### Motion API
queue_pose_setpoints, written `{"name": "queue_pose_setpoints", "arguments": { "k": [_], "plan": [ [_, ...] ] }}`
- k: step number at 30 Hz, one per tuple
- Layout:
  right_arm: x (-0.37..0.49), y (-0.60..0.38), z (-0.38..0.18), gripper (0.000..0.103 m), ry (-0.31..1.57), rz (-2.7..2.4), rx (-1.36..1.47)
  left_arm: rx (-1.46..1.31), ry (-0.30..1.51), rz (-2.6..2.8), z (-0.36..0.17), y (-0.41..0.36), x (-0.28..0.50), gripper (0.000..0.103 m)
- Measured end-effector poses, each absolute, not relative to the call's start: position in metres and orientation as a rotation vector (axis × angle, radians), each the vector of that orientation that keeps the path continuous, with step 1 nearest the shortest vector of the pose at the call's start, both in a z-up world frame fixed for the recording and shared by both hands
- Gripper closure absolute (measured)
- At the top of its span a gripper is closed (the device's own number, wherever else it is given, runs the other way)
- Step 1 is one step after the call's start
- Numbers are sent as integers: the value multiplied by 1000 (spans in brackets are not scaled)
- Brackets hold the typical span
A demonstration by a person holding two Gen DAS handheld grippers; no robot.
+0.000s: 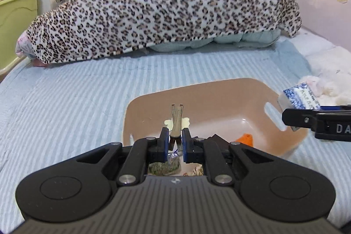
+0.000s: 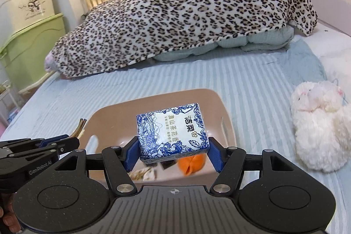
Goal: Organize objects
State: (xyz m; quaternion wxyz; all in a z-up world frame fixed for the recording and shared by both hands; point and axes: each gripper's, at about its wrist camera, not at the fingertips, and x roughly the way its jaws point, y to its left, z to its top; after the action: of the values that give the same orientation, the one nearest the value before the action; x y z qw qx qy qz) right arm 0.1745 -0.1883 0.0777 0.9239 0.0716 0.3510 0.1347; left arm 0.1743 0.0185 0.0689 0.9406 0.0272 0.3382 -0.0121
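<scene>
While both of your grippers hang over the bin, read the scene from the biggest thing down:

Bed: you work on a blue striped sheet (image 2: 252,84), with a leopard-print blanket (image 2: 186,19) heaped at the far end and a white plush toy (image 2: 318,124) lying to the right, well apart from the bin.

Bin: the beige plastic bin (image 1: 230,91) sits on the sheet just ahead of you. It already holds an orange item (image 2: 192,165), something dark, and some small wrapped pieces low in both views.

Tissue pack: the blue-and-white tissue pack (image 2: 173,133) is up in the air above the bin's inside, not touching it.

Right gripper: your right gripper (image 2: 173,154) is clamped on the tissue pack, a blue pad pressed to each side.

Hair clip: the tan hair clip (image 1: 176,122) stands nearly upright over the near part of the bin, forked end pointing up.

Left gripper: your left gripper (image 1: 175,138) is pinched closed on the lower end of the hair clip.

Step in hand: by my reading you are at the drop-off, both items carried over the bin and neither set down.

Next move: it likely calls for lowering each item toward a bare patch of the bin floor, then easing the jaws apart. Keep the two grippers from crowding each other, and mind that the clip may tip as it is let go.
</scene>
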Motion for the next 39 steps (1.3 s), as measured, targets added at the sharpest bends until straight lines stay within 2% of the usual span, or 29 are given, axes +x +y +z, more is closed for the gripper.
{"name": "queue_pose_setpoints", "arguments": {
  "k": [8, 15, 19, 20, 21, 22, 23, 24, 32, 39],
  "plan": [
    [220, -179, 49, 42, 779, 241, 116, 79, 850, 16, 21, 12, 232, 90],
    [241, -167, 14, 42, 879, 228, 58, 83, 976, 2, -10, 10, 246, 90],
    [239, -161, 7, 40, 889, 233, 21, 103, 982, -4, -9, 8, 240, 88],
    [238, -161, 7, 34, 893, 239, 28, 106, 977, -1, -6, 9, 239, 84],
    [238, -161, 9, 34, 894, 239, 38, 104, 974, 3, -4, 9, 237, 75],
    [237, -163, 11, 33, 892, 244, 50, 96, 967, 9, 1, 10, 235, 50],
    [236, -164, 13, 31, 889, 245, 57, 86, 949, 11, 7, 11, 234, 33],
    [234, -166, 16, 29, 886, 243, 58, 80, 923, 11, 13, 12, 229, 29],
    [204, -178, 46, 7, 844, 235, 72, 92, 858, 19, 47, 18, 197, 28],
    [175, -188, 60, 4, 854, 259, 99, 85, 836, 1, 61, 21, 158, 28]
  ]
}}
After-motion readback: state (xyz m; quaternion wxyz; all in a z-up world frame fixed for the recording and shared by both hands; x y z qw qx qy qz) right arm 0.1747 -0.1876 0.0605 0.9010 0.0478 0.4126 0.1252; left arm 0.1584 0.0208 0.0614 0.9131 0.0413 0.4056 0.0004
